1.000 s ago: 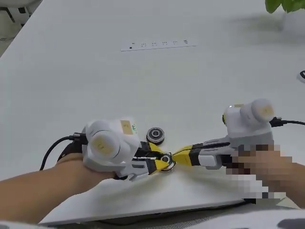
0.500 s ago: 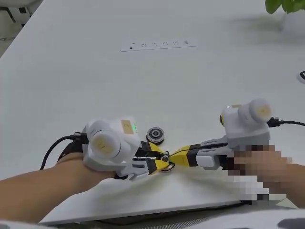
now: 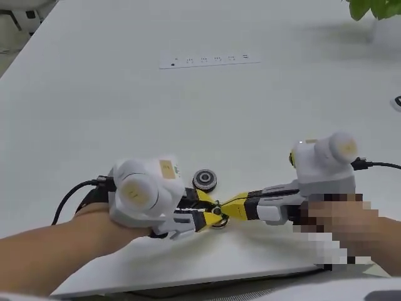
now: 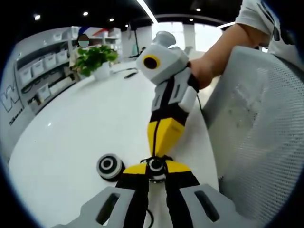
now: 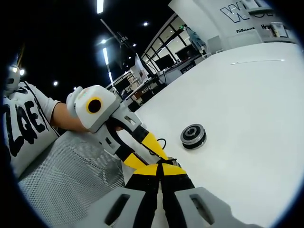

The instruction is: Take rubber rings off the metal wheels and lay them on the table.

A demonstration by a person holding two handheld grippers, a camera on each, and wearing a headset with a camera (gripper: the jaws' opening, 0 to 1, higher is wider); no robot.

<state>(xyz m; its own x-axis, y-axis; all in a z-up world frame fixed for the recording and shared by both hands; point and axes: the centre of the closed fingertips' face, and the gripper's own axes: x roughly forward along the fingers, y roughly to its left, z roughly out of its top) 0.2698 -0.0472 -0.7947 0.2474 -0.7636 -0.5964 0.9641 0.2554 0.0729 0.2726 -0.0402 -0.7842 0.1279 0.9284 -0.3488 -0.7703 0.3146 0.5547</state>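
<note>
Left gripper (image 4: 155,169) jaws clamp a small silver metal wheel (image 4: 156,165) near the white table (image 3: 188,113) edge. Right gripper (image 5: 161,167) jaws are together, tips touching that wheel. A second black-ringed metal wheel (image 3: 205,179) lies just beside.

Wheel (image 3: 217,222) between grippers mostly covered by yellow fingers (image 3: 235,205); rubber ring on it too small to tell. Right gripper view: wheel hidden behind own closed fingers (image 5: 148,175). Plant (image 3: 369,6) cut by top edge, cable (image 3: 397,100) by right edge.
</note>
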